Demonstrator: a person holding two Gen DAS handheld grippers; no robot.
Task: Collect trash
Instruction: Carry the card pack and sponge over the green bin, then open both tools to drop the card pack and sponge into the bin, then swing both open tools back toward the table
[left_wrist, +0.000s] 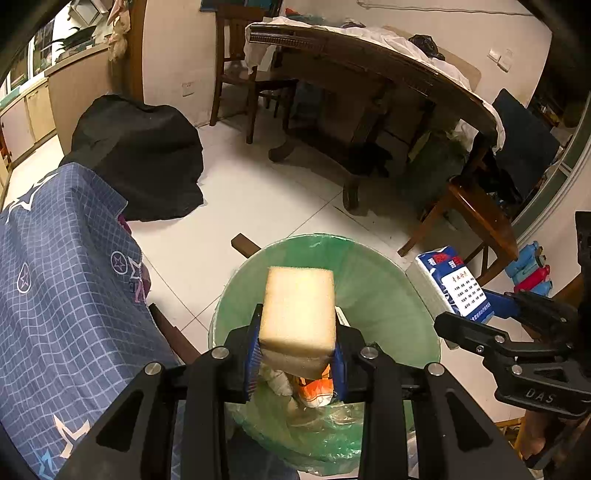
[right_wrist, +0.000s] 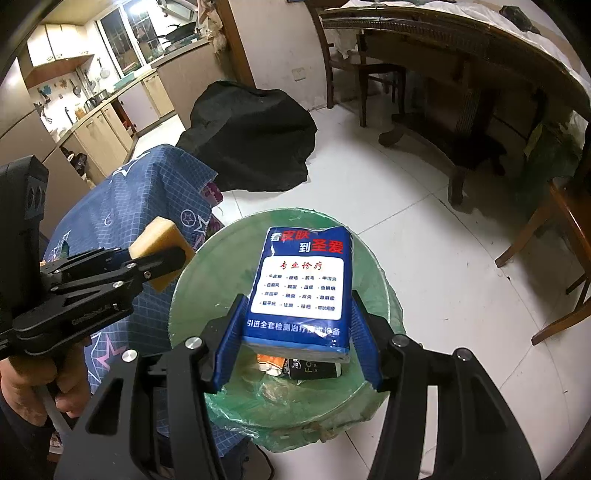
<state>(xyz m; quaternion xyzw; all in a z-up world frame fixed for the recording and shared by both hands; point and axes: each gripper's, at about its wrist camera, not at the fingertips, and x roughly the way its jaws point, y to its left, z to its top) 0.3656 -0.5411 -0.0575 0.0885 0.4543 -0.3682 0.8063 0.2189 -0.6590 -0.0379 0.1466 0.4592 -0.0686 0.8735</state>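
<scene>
2 grippers are in view, each holding 1 item above the same trash bin.

Left wrist view: the left gripper is clamped on a yellow sponge, blue pads pressing its 2 sides near the lower end. The sponge sits at lower centre of the frame, directly over the bin, which has a green liner. Inside the bin, below the sponge, lie crumpled wrappers, orange and white. At right of the frame the right gripper enters from the side, carrying a blue tissue pack just over the bin's right rim.

Right wrist view: the right gripper holds the tissue pack across its lower end; the left blue pad is pressed on the pack, while a sliver of gap seems to show at the right pad, contact there not clear. The pack is at centre frame, over the bin opening. The left gripper with the sponge appears at left, near the bin's left rim, and a hand grips its handle at lower left.

Surroundings: a blue patterned cloth at left of the bin, a black cover on the white tiled floor at upper left, a dark wooden table at upper right.
</scene>
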